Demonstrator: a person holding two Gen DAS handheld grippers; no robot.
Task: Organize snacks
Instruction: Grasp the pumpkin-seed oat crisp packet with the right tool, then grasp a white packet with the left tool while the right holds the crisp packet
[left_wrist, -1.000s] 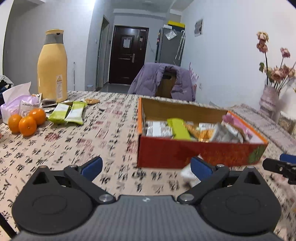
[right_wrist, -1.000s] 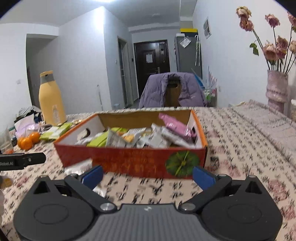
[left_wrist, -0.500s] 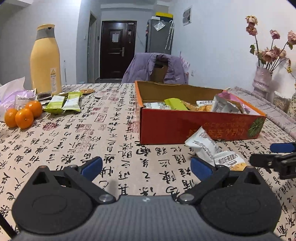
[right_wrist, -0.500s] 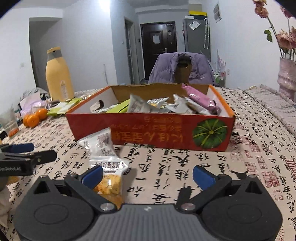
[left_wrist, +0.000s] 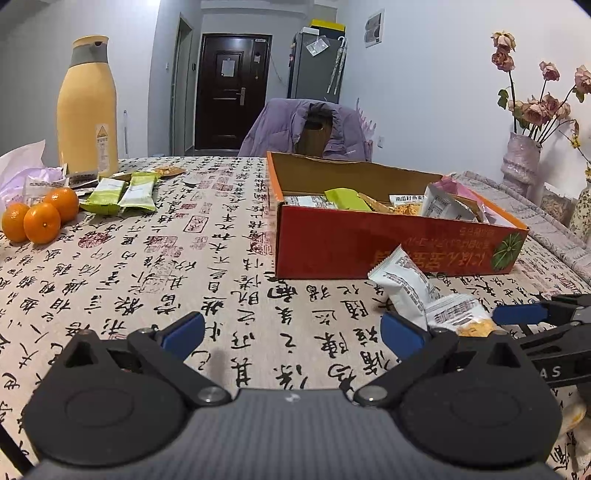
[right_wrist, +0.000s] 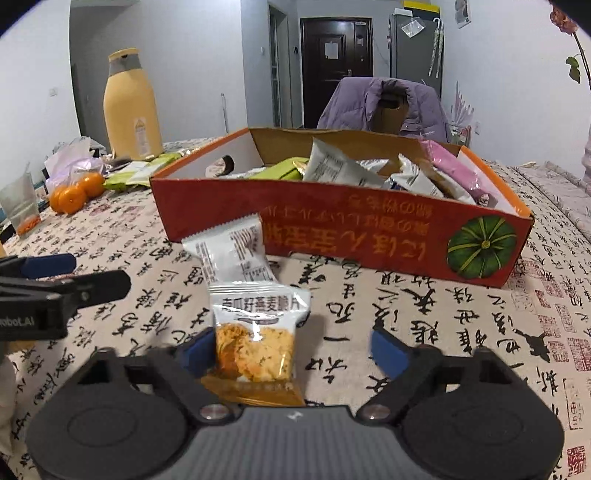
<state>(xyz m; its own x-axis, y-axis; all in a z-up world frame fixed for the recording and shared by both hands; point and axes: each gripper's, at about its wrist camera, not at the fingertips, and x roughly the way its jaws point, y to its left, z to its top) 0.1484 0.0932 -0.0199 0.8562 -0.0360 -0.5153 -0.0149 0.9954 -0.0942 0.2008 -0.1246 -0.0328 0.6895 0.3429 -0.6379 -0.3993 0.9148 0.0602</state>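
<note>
A red cardboard box (right_wrist: 369, 236) (left_wrist: 369, 243) holds several snack packets. Against its front wall leans a white packet (right_wrist: 232, 254) (left_wrist: 404, 280). In front of that lies a clear packet of orange crackers (right_wrist: 255, 332) (left_wrist: 456, 314). My right gripper (right_wrist: 291, 347) is low on the table, its jaws closing around the cracker packet. The packet lies against the left finger (right_wrist: 195, 349), while the right finger stands well clear. My left gripper (left_wrist: 291, 332) is open over bare tablecloth, left of both packets, with nothing between its fingers.
Two green packets (left_wrist: 122, 192), three oranges (left_wrist: 40, 218) and a tall yellow bottle (left_wrist: 88, 103) stand at the far left. A glass (right_wrist: 22, 206) is near the left edge. A vase of dried flowers (left_wrist: 521, 162) and a chair with a purple jacket (left_wrist: 306, 125) lie beyond.
My right gripper came down and forward until the cracker packet lies between its fingers, and its jaws have narrowed. The left gripper sank a little and stays open.
</note>
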